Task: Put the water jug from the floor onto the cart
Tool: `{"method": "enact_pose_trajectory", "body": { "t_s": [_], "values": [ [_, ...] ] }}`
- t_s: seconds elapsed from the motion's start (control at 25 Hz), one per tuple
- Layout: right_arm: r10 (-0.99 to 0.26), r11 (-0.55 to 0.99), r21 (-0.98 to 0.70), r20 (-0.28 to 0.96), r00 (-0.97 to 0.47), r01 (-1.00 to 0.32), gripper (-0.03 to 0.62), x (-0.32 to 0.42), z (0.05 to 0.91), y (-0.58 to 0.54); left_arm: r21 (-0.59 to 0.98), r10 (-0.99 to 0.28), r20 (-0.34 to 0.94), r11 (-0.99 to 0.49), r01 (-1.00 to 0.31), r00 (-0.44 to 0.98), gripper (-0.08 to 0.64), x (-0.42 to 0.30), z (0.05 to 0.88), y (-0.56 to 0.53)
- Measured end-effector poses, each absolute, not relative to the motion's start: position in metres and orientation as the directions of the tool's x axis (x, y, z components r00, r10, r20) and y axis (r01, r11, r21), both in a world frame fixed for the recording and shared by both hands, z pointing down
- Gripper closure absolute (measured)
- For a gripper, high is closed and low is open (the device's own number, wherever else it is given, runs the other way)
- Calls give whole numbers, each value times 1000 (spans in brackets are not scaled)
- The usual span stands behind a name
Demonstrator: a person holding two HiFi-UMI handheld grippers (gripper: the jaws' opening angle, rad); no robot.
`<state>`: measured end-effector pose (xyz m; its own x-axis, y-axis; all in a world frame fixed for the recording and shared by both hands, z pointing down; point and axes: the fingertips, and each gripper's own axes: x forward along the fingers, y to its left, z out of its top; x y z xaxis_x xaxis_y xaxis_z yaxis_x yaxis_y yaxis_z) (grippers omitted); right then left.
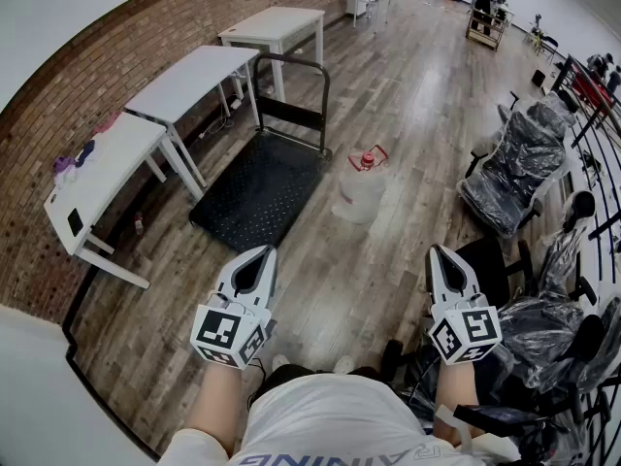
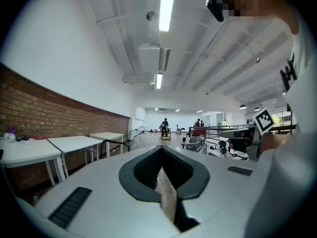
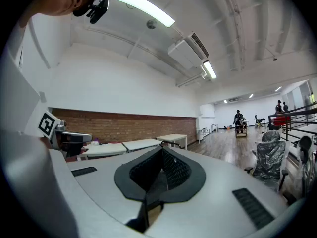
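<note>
The water jug (image 1: 361,190) is standing on the floor (image 1: 388,95) beside the cart (image 1: 254,194). Left tool (image 1: 254,256) and right tool (image 1: 444,256) are pointing level, jaws together.

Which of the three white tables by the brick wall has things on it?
The nearest table, at the head view's left: small purple and pink things lie on it. The middle table and far table look bare.

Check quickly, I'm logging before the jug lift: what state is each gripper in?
Left gripper: closed, holding nothing.
Right gripper: closed, holding nothing.
</note>
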<state>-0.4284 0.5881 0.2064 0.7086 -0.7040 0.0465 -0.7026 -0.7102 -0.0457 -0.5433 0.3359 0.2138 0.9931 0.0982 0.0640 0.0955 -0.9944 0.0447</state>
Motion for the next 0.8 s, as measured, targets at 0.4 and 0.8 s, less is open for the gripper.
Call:
{"method": "enact_pose_trajectory", "body": {
  "t_s": [0.4,0.8],
  "values": [
    [-759,-651,-84,75,646,-755,589,-413,236,600,51,48,104,-998,43,993,560,-537,230,358],
    [-735,-673,-52,152,660,-738,589,-361,253,590,106,74,108,-992,63,991,560,-466,251,333]
  ]
}}
